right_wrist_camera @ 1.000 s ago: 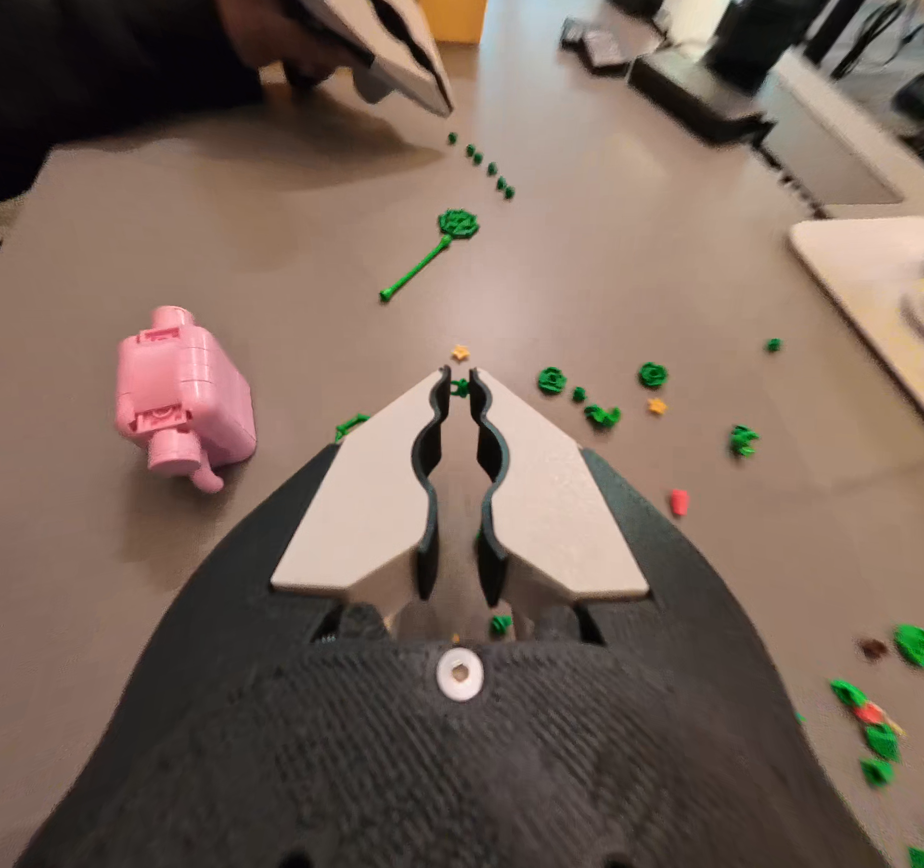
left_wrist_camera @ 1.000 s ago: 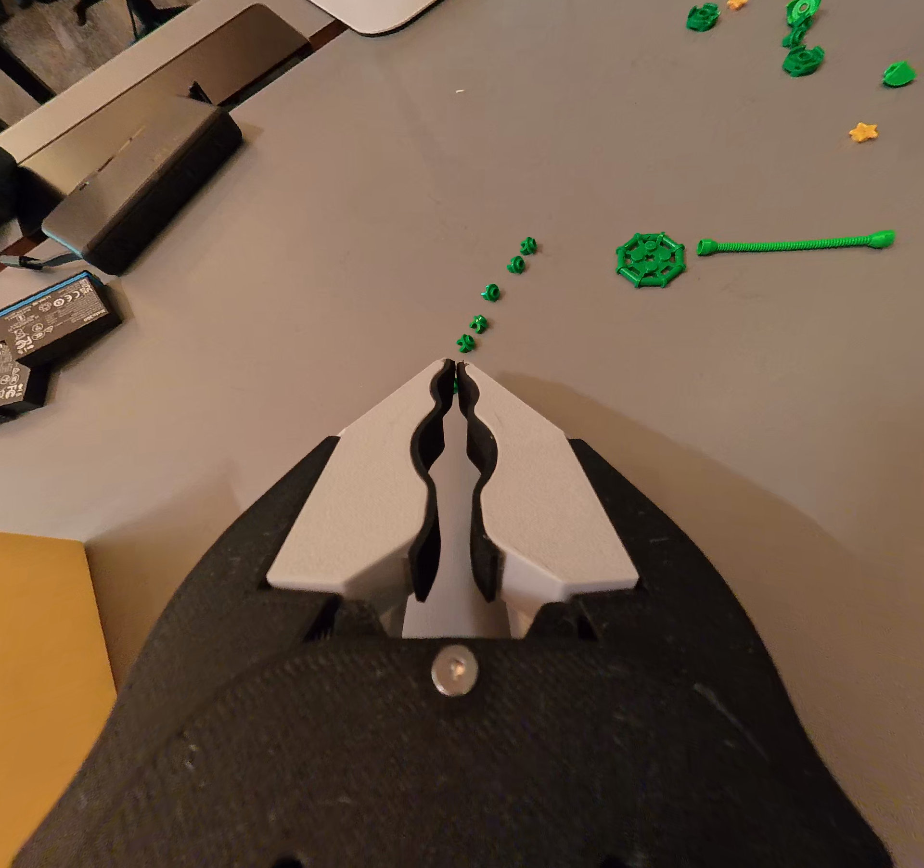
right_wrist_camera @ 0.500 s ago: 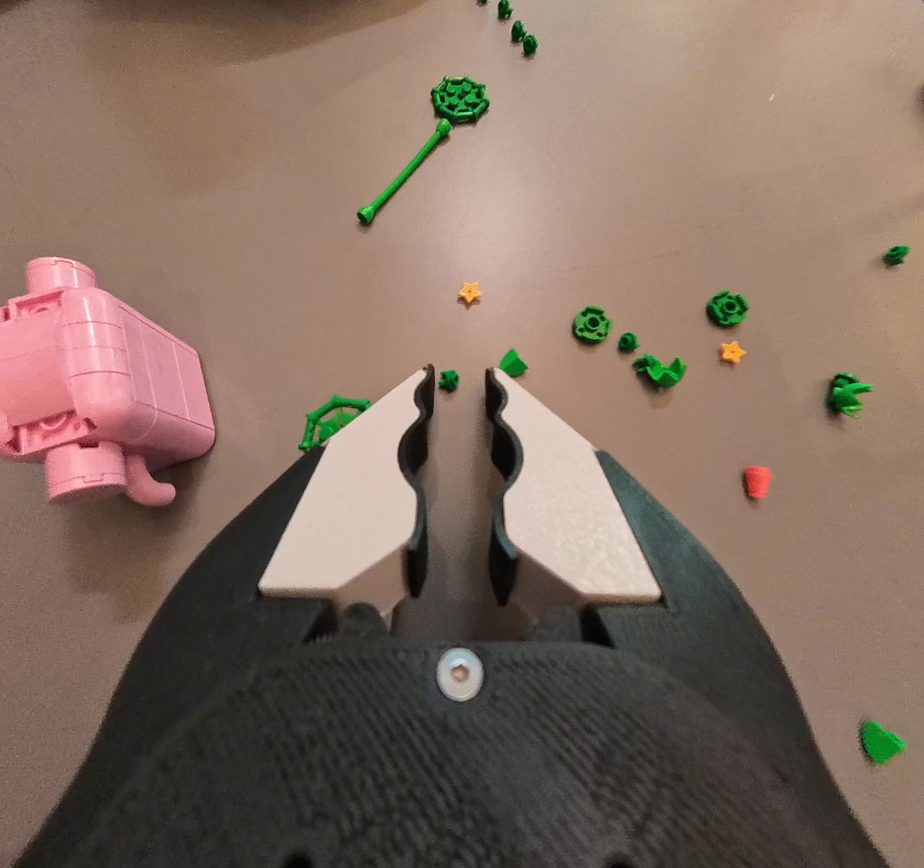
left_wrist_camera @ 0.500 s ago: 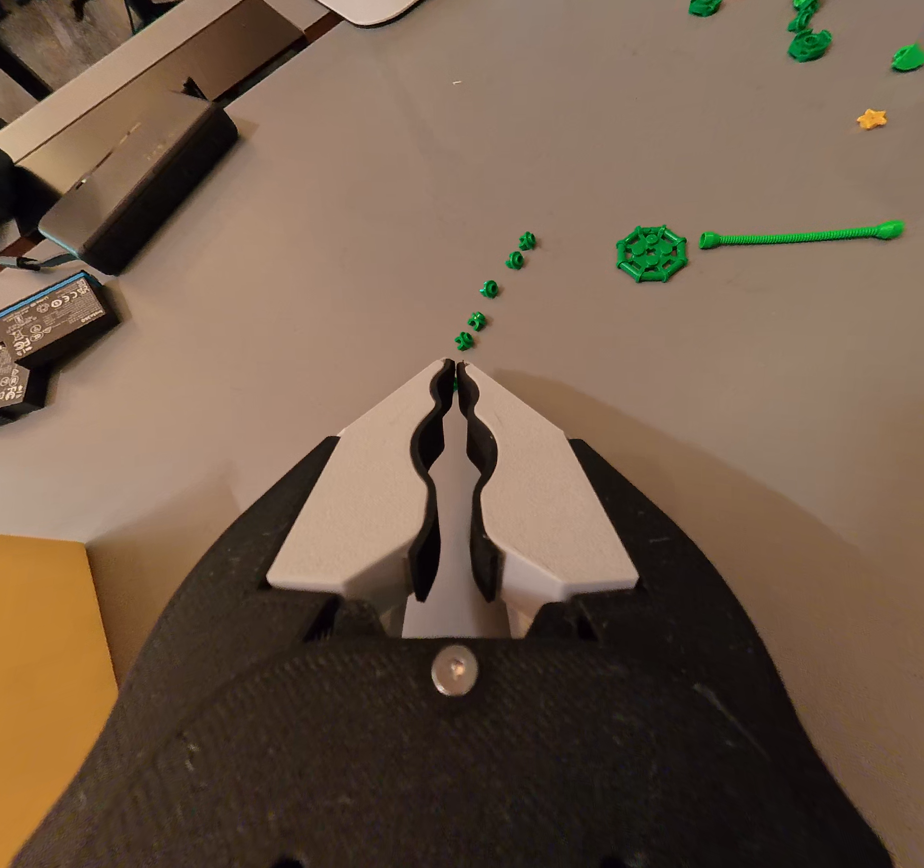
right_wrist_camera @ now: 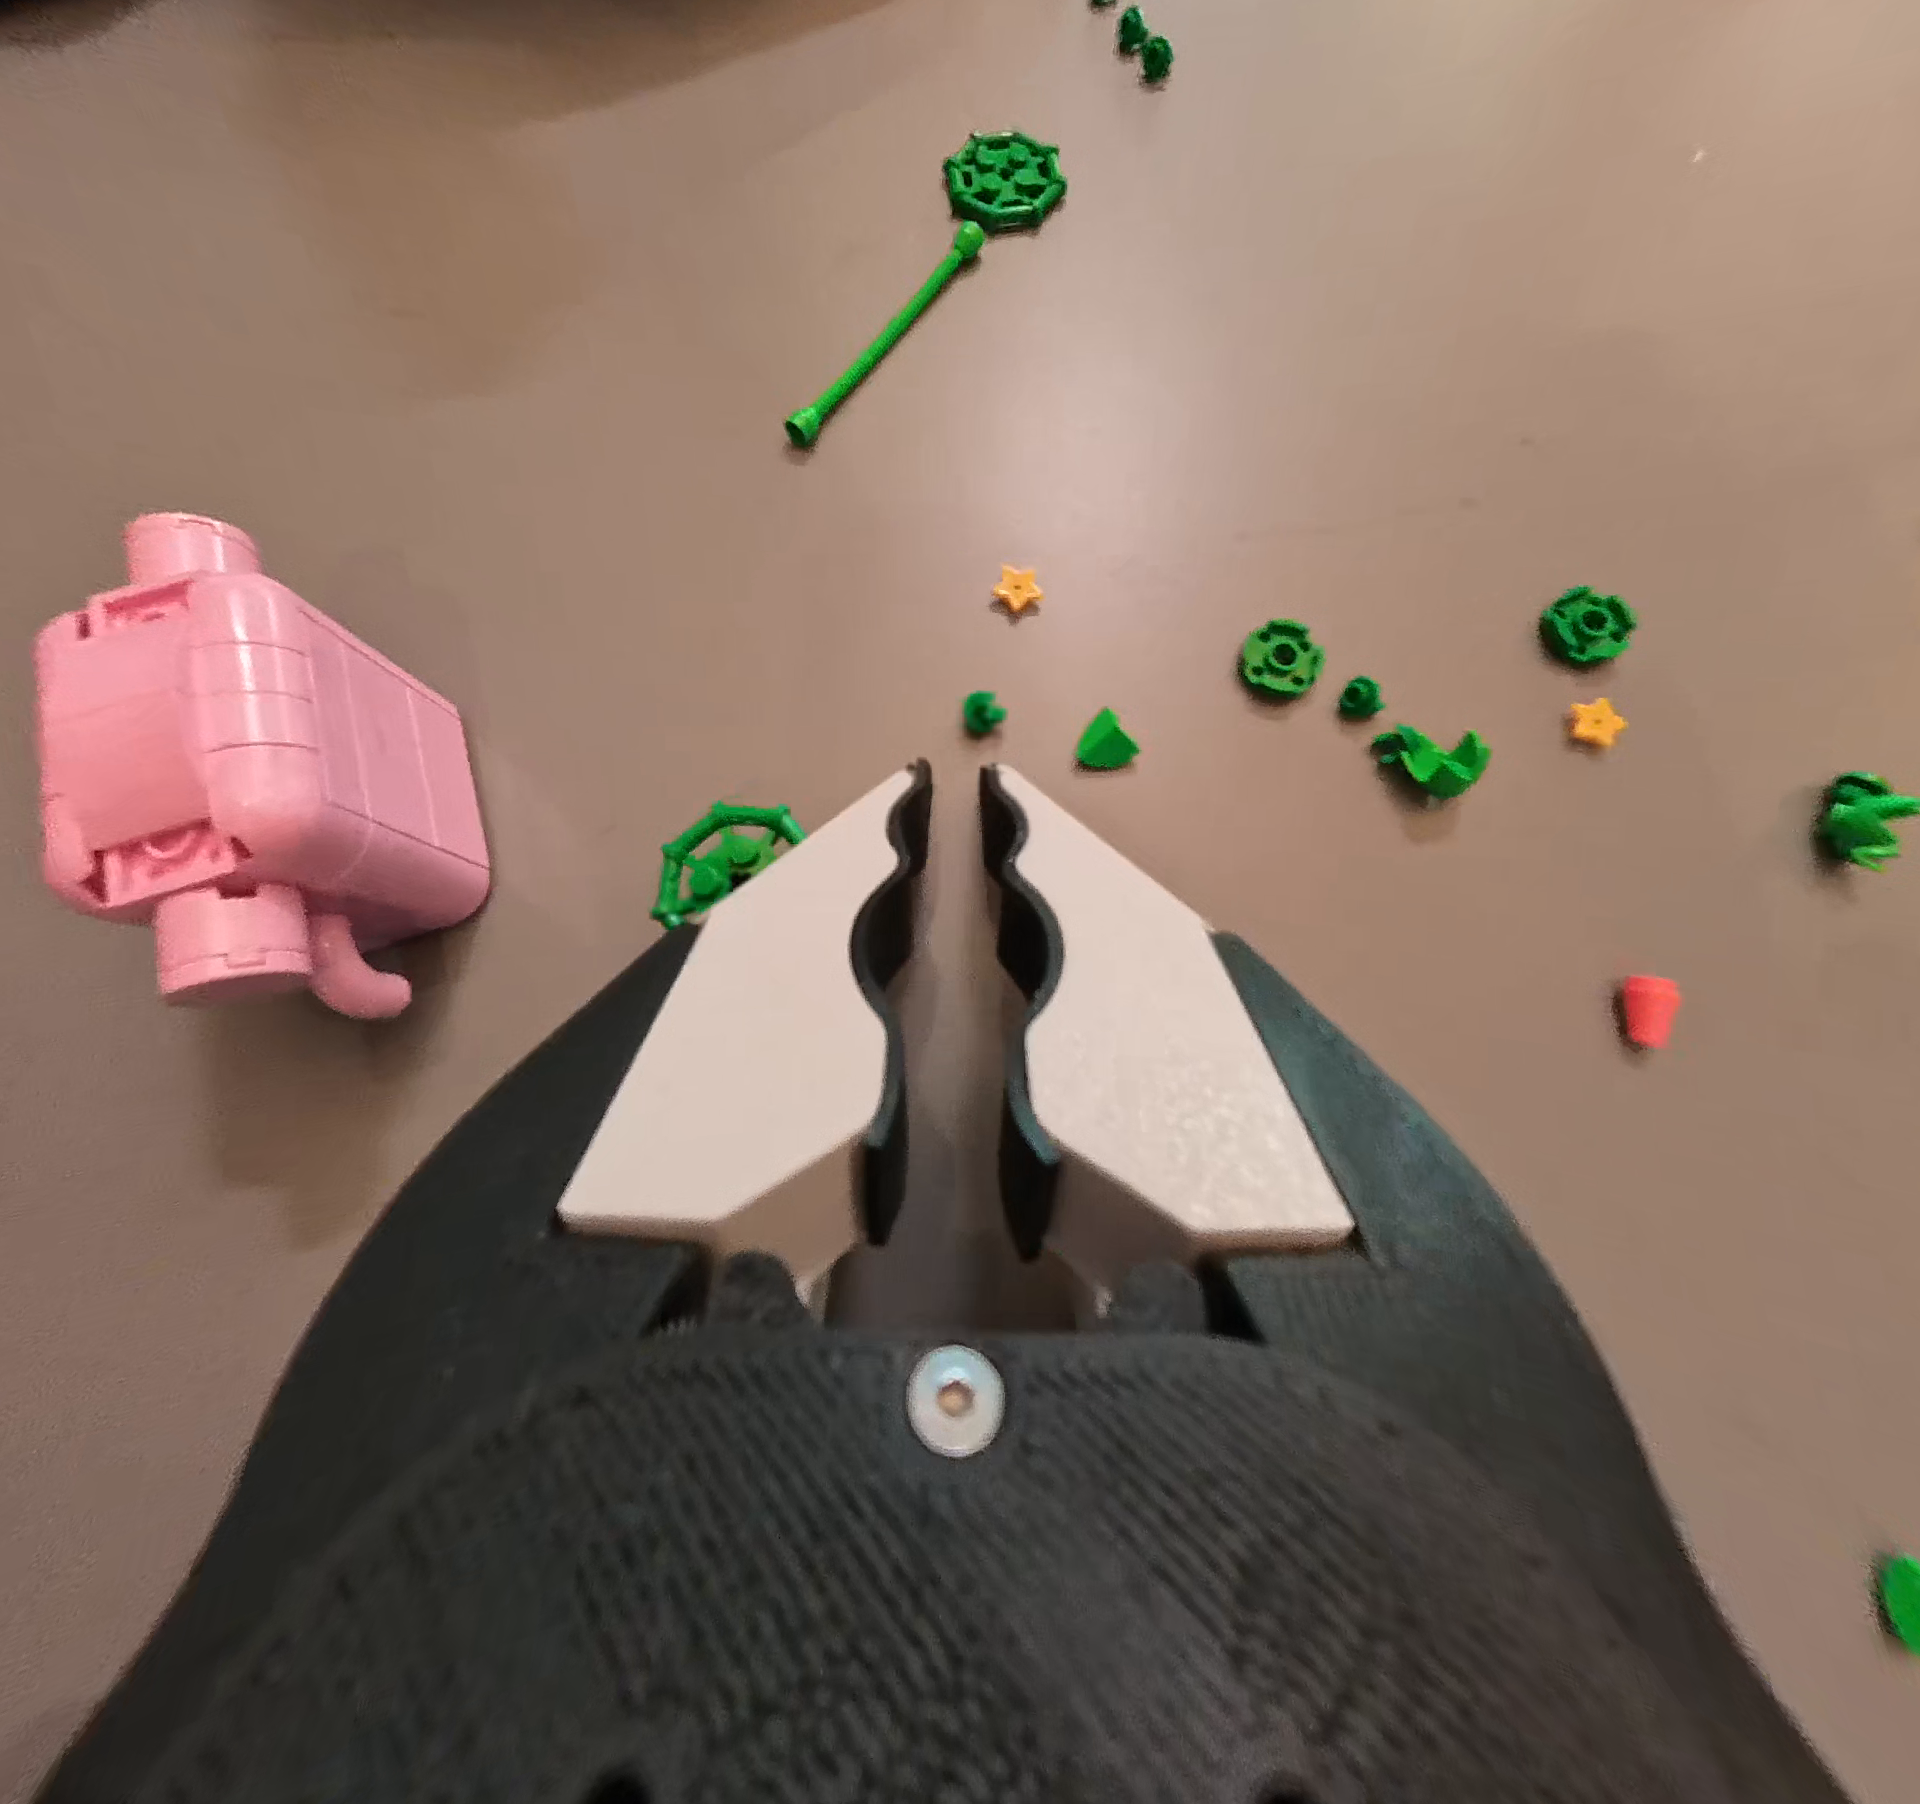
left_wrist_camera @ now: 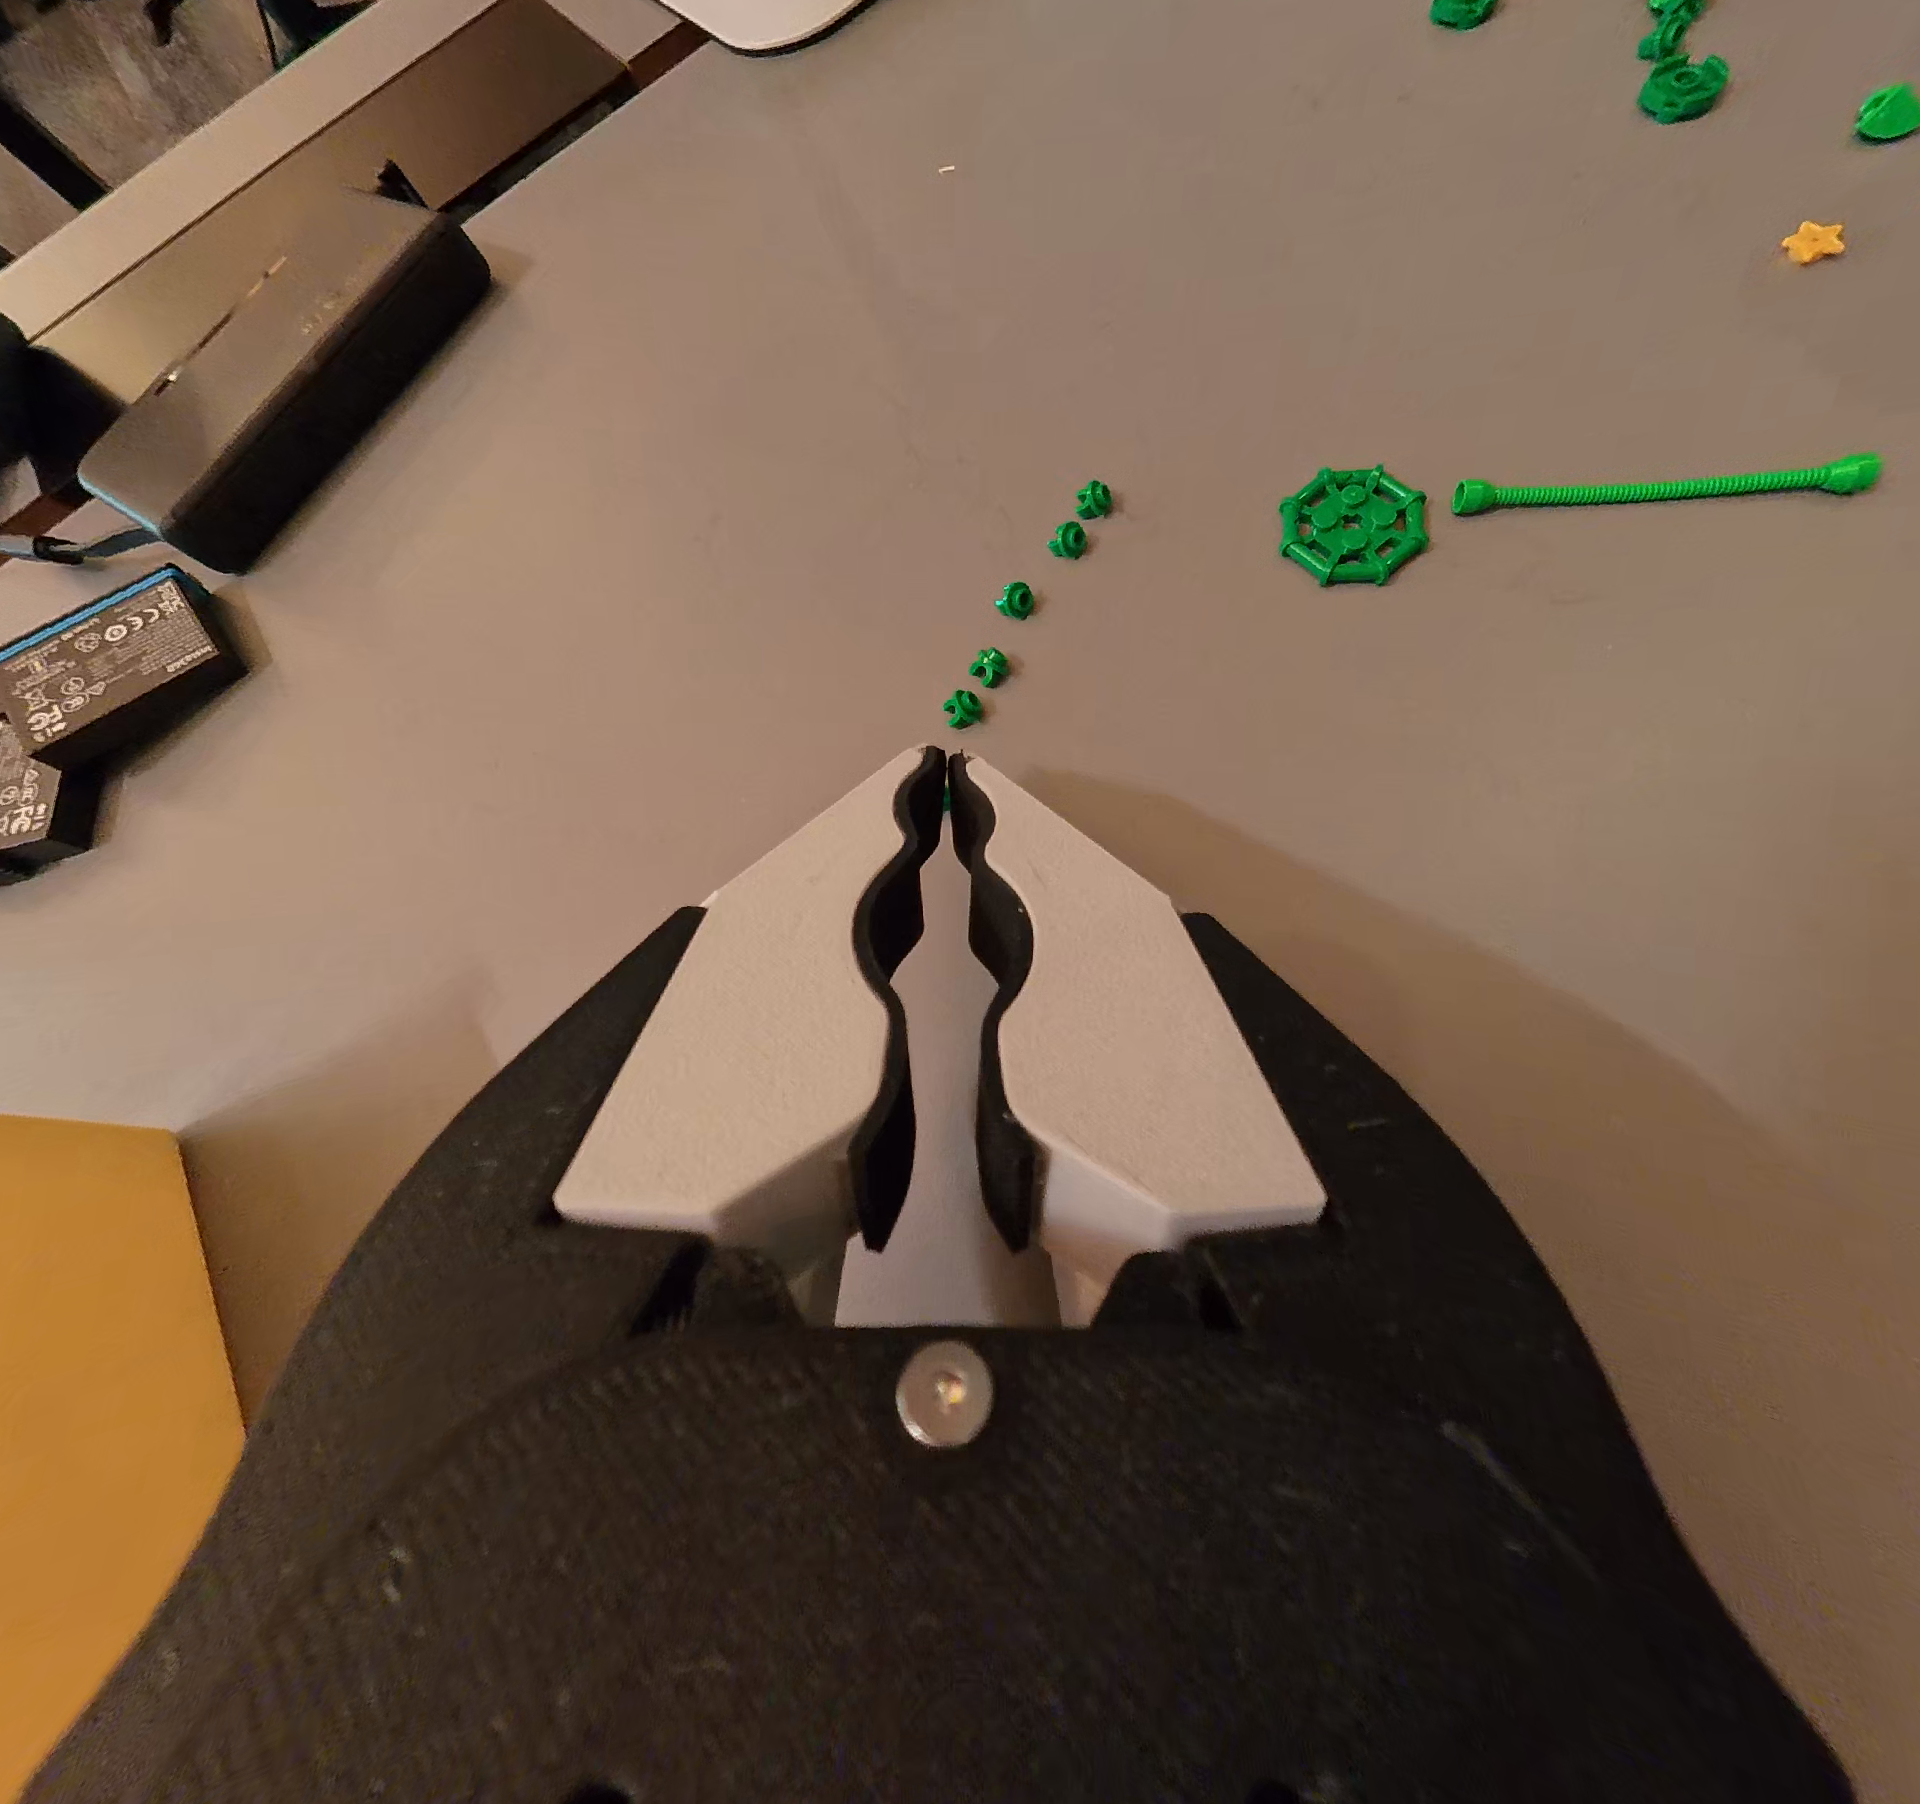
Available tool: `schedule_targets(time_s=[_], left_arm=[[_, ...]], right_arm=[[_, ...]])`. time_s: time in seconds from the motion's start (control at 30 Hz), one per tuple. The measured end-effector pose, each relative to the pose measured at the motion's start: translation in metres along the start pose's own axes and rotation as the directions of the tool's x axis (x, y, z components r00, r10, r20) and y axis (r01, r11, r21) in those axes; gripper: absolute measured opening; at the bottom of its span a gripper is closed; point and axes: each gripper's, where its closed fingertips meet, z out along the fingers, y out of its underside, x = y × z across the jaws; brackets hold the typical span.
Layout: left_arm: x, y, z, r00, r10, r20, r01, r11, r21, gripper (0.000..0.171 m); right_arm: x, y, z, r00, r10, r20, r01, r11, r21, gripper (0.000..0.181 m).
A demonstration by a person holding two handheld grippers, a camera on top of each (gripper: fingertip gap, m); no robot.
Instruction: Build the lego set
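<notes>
My left gripper (left_wrist_camera: 948, 765) is shut on a small green stud, seen only as a green sliver (left_wrist_camera: 945, 798) between the tips, low over the grey table. A row of small green studs (left_wrist_camera: 1015, 599) runs ahead of it. A green web piece (left_wrist_camera: 1353, 528) and a green rod (left_wrist_camera: 1662, 487) lie to the right. My right gripper (right_wrist_camera: 954, 773) is slightly open and empty. A small green piece (right_wrist_camera: 981, 713) lies just ahead of its tips. A green wedge (right_wrist_camera: 1104, 741) lies beside it. A second green web piece (right_wrist_camera: 722, 855) is partly hidden by the left finger. A pink build (right_wrist_camera: 249, 778) lies at the left.
Orange stars (right_wrist_camera: 1016, 588), round green pieces (right_wrist_camera: 1280, 658), a leafy green piece (right_wrist_camera: 1860, 819) and a red piece (right_wrist_camera: 1650, 1008) lie scattered to the right. Black boxes (left_wrist_camera: 291, 404) and battery packs (left_wrist_camera: 114, 674) sit at the table's left edge. A yellow block (left_wrist_camera: 94, 1391) is near left. My right tips are about 15 cm from the green web piece (left_wrist_camera: 1353, 528), my left tips only 9 cm. Seen from the right wrist view (right_wrist_camera: 997, 150) as well.
My right gripper tilted down over the table, then drew back a little from the small green piece, and its jaws narrowed. My left gripper has barely moved and stays shut.
</notes>
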Motion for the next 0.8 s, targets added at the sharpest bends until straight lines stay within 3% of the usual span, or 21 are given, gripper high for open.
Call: schedule_targets(time_s=[0.37, 0.8], left_arm=[[0.005, -0.011, -0.003, 1.0, 0.03, 0.003, -0.031, 0.998, 0.051, 0.0], [0.009, -0.008, 0.001, 0.999, 0.046, -0.003, -0.046, 0.999, 0.023, 0.0]], right_arm=[[0.007, -0.007, -0.005, 0.999, 0.016, -0.038, -0.015, 0.999, 0.036, 0.007], [0.017, -0.009, 0.007, 0.993, 0.025, -0.118, -0.023, 1.0, 0.018, 0.009]])
